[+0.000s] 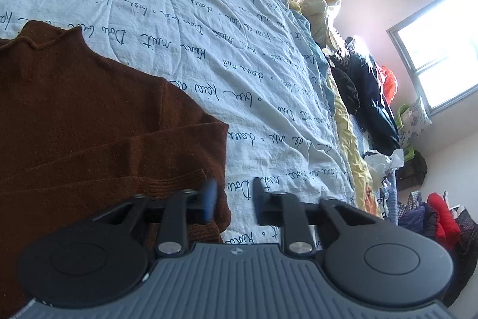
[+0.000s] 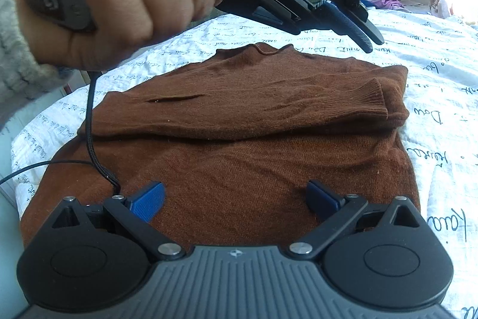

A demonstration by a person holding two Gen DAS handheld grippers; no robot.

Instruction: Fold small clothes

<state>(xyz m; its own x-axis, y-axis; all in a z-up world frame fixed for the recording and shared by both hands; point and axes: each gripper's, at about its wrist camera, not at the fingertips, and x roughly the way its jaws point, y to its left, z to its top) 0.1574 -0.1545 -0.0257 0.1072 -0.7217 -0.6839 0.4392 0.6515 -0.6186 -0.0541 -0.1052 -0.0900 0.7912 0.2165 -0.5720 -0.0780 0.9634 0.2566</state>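
Note:
A brown knit sweater point(image 2: 239, 115) lies flat on the bed with both sleeves folded across its chest; a ribbed cuff point(image 2: 373, 100) rests near its right edge. My right gripper point(image 2: 236, 201) is open and empty, hovering over the sweater's lower hem. My left gripper point(image 1: 234, 199) is open with a narrow gap, empty, at the sweater's edge point(image 1: 119, 133). In the right wrist view the left gripper point(image 2: 367, 33) is held in a hand above the collar.
A white bedspread with black script point(image 1: 209, 20) covers the bed. Piles of clothes point(image 1: 322, 8) line its far side and the floor point(image 1: 442, 217). A window point(image 1: 442, 50) is on the wall. A black cable point(image 2: 89, 127) trails over the sweater's left side.

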